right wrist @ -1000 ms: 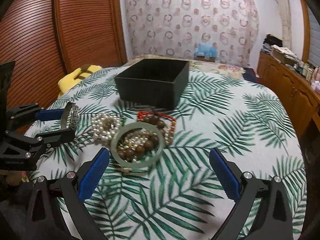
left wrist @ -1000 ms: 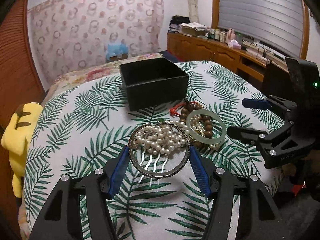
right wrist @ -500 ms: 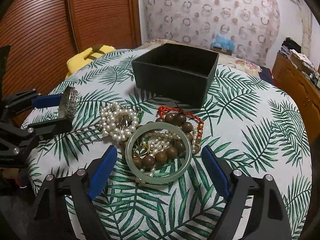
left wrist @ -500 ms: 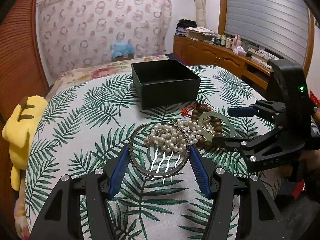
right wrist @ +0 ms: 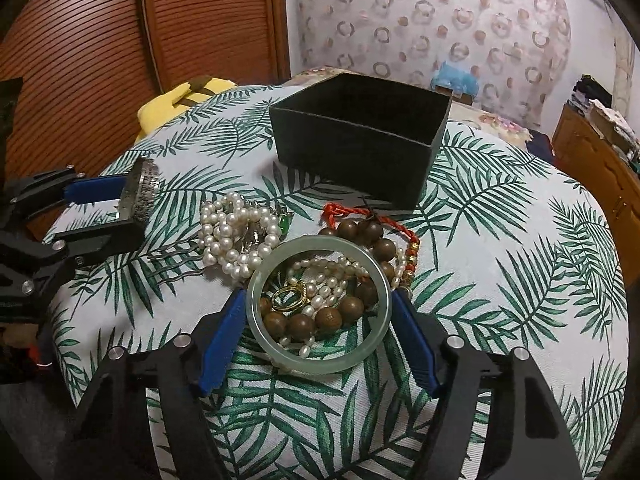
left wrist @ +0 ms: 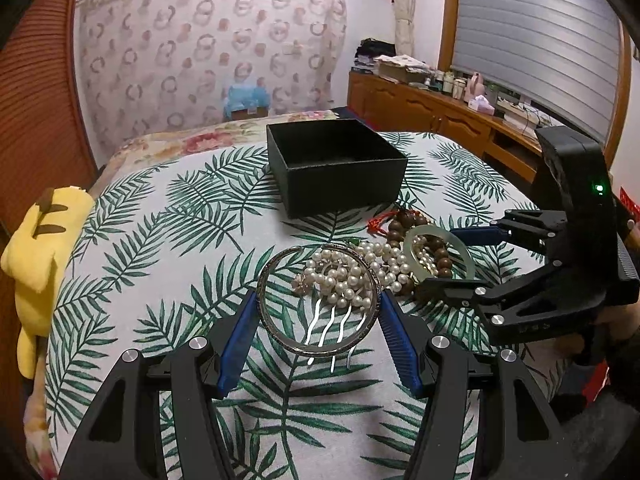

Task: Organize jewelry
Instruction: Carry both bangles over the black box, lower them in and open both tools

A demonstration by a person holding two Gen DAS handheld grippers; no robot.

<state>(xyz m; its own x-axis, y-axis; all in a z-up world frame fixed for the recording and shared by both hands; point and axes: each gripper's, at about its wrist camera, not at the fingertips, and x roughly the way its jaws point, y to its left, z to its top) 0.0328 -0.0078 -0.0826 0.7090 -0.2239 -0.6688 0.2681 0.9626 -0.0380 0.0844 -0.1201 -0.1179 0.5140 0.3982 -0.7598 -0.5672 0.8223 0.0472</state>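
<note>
Picking jewelry off the heap for boxing, early in the task by the look of it. Left gripper [left wrist: 318, 320] clamped on silver bangle [left wrist: 318, 300], blue fingers [left wrist: 240, 344] pressing both sides of the ring, bangle lifted clear of the bedspread [left wrist: 160, 240], seen edge-on in right wrist view [right wrist: 140, 192]. Right gripper [right wrist: 320, 332] straddling jade bangle [right wrist: 318, 306], jaws have just been closing, bangle between them; pads look just beside or barely on the rim, firm grip not yet evident, so counted as apart. Jade bangle lying flat on the heap, ringing wooden beads [right wrist: 316, 322], a gold ring [right wrist: 290, 294] and small pearls. Pearl strand [right wrist: 236, 236] with pearl hair comb [left wrist: 336, 288] just left of it, red cord bracelet [right wrist: 368, 216] behind, touching the beads. Whole heap on the bed between grippers and box.

Black box [left wrist: 336, 168] open, no lid seen, sitting beyond the heap, near but not touching it; inside looks empty in both views, floor partly hidden by near wall.

Next move likely: finish closing on jade rim without catching beads or pearls underneath, lift straight up so the tangle stays down, then carry both bangles over the box rim and release. Risk: smooth jade slipping, strands snagging and dragging along
</note>
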